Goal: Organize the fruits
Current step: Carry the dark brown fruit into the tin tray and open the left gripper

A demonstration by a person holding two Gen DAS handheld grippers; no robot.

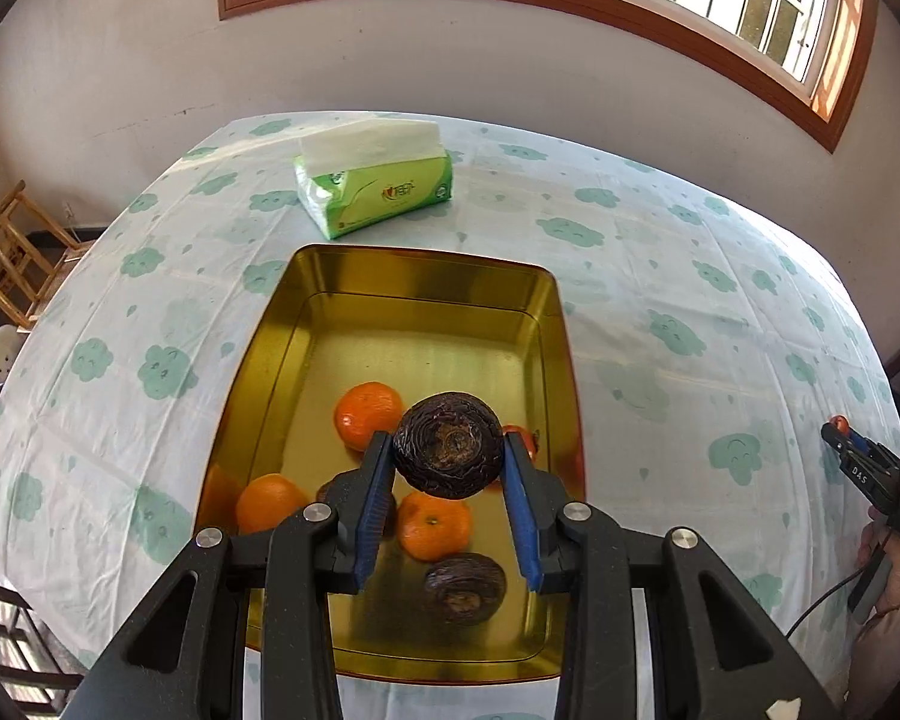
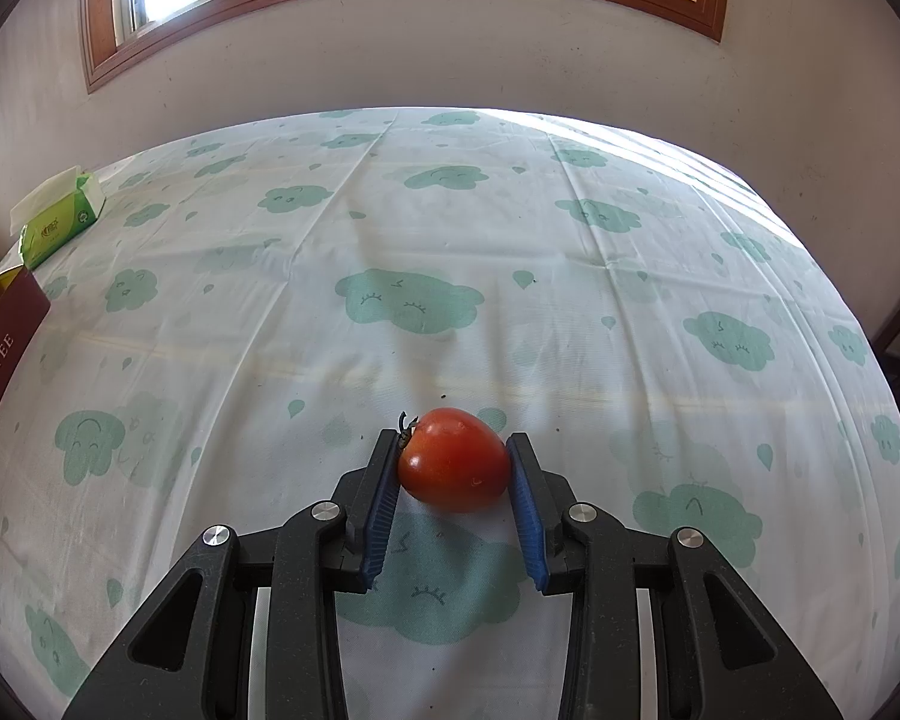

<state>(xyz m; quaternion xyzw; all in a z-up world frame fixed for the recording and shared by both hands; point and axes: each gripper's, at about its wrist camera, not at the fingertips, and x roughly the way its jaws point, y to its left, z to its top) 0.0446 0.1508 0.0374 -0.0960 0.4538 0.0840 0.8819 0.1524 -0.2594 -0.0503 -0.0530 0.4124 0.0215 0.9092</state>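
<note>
My left gripper [image 1: 448,450] is shut on a dark, wrinkled round fruit [image 1: 448,445], held in the air over the gold metal tin [image 1: 390,264]. Inside the tin lie three oranges [image 1: 368,414], [image 1: 268,503], [image 1: 435,525] and a second dark wrinkled fruit [image 1: 464,589]; something red [image 1: 525,438] peeks out behind the right finger. In the right wrist view my right gripper [image 2: 455,457] is shut on a red tomato [image 2: 453,461] with a dried stem, just above the tablecloth. That same gripper [image 1: 858,462] with its tomato shows at the right edge of the left wrist view.
A green tissue pack [image 1: 373,180] lies beyond the tin near the table's far edge, also the tissue pack [image 2: 60,216] at far left. The tin's maroon outer wall [image 2: 0,354] reads TOFFEE. The cloud-print tablecloth [image 2: 510,228] covers the table. A wooden chair [image 1: 12,252] stands off the left side.
</note>
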